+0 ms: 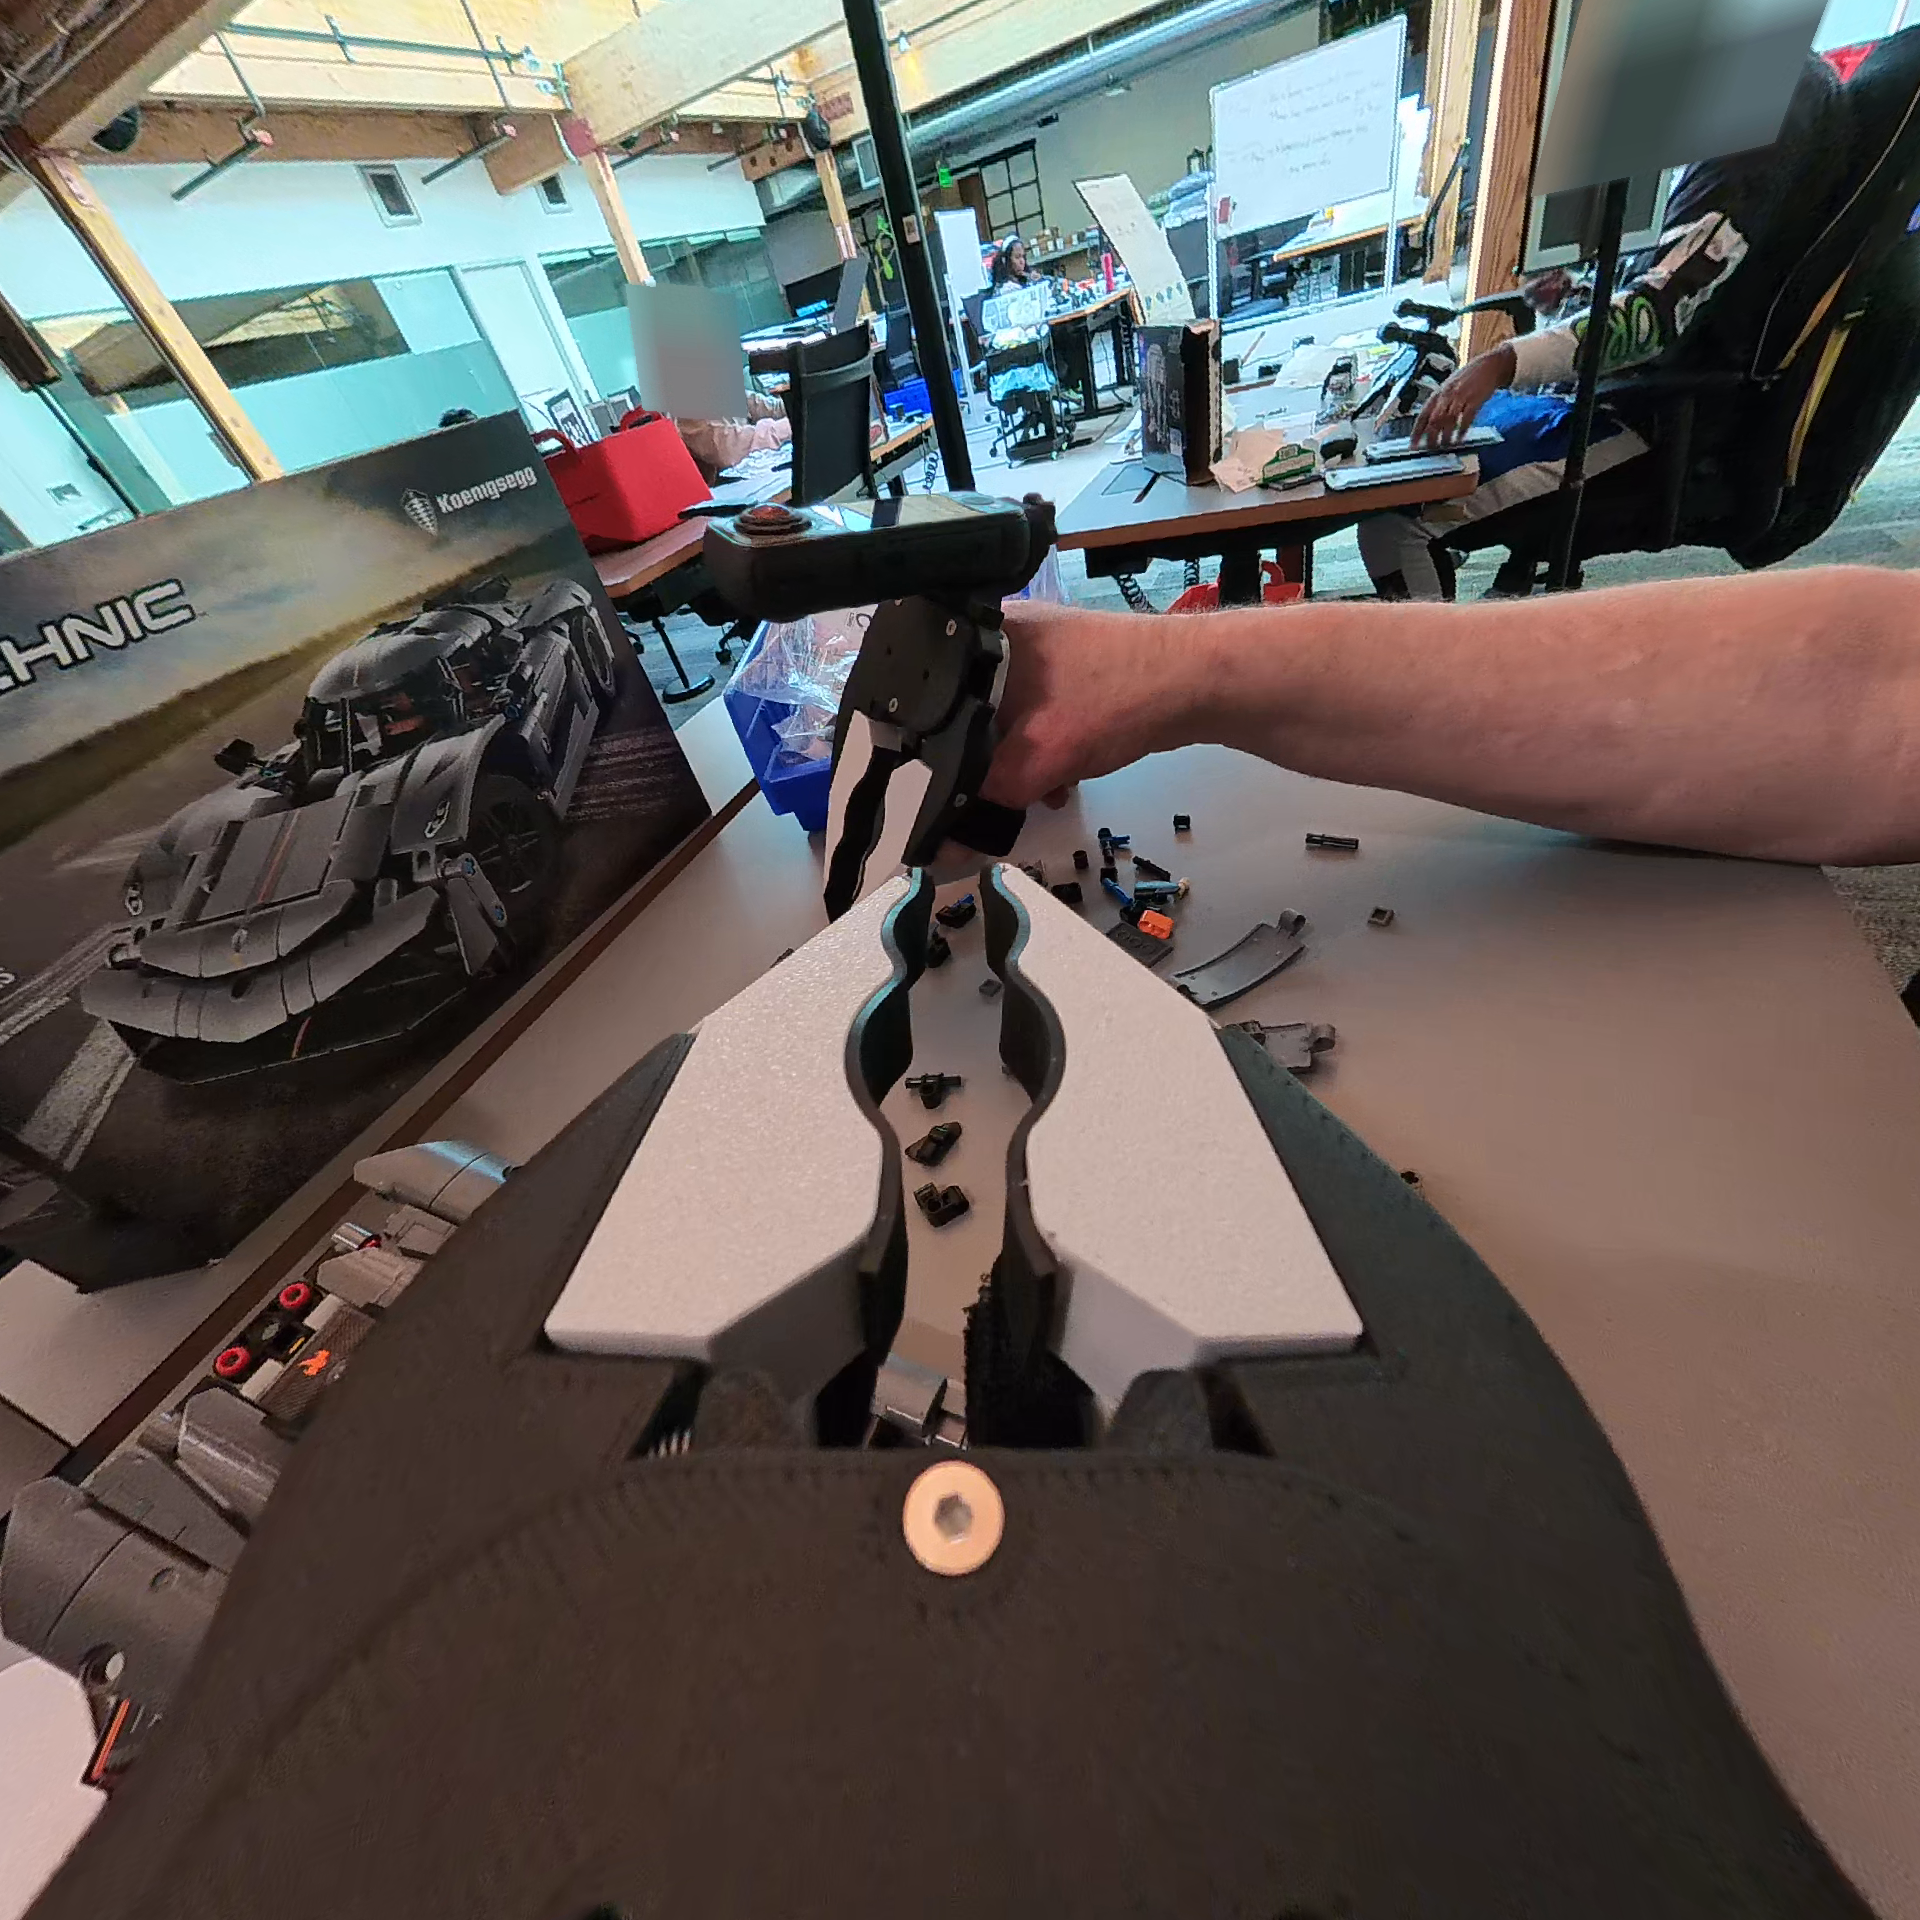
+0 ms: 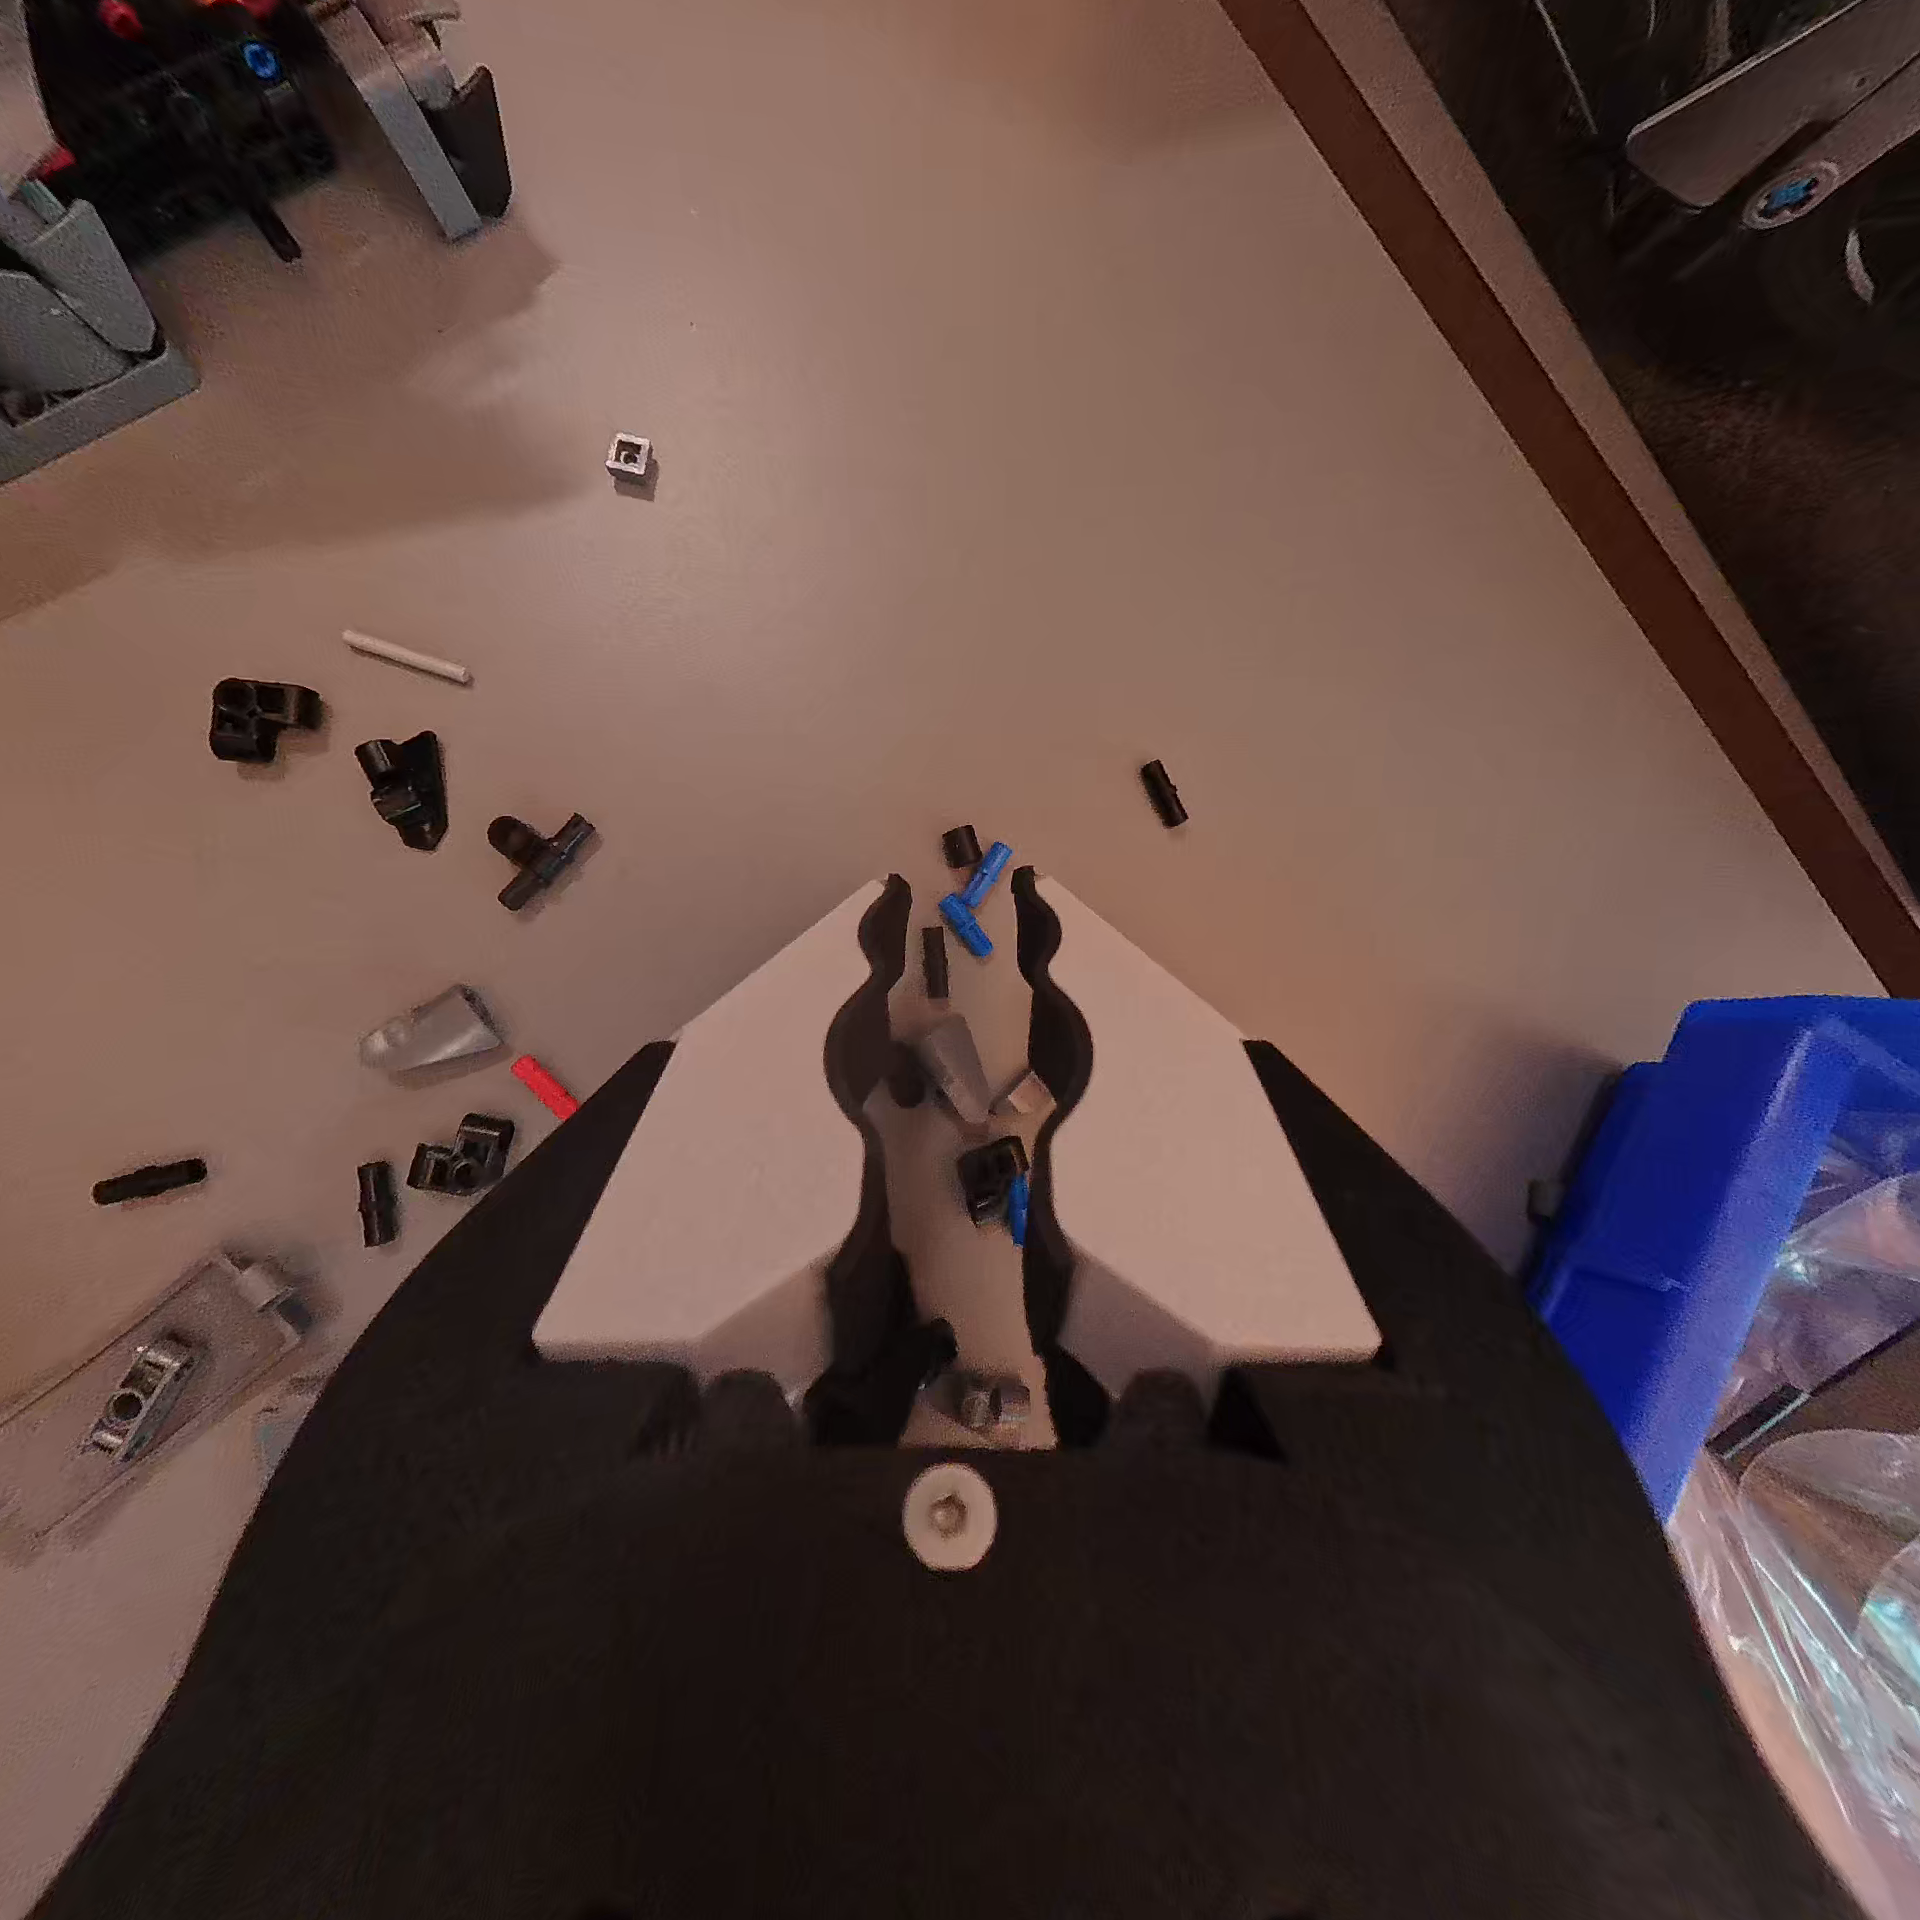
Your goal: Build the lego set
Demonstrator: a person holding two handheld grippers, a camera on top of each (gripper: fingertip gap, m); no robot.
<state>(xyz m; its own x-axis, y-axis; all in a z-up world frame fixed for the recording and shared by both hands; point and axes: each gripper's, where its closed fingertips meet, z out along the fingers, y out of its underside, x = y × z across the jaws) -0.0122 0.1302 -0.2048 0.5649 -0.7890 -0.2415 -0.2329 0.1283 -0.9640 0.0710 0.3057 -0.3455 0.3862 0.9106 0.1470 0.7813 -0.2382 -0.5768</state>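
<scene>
Right wrist view looks straight down on loose lego pieces (image 2: pixel 540 857) scattered over the counter (image 2: pixel 1039 520), with two blue pins (image 2: pixel 975 899) lying just ahead of the right gripper (image 2: pixel 956 883); its fingers stand apart, gripping nothing. A part-built grey car model (image 2: pixel 94 301) sits at the far left, and a blue bin (image 2: pixel 1704 1226) at the right. From the left wrist view, the left gripper (image 1: pixel 951 883) is likewise spread and empty, held low over small black pieces (image 1: pixel 935 1143). A hand (image 1: pixel 1049 717) on a level forearm tilts the right gripper downward beside the set's box (image 1: pixel 312 779).
</scene>
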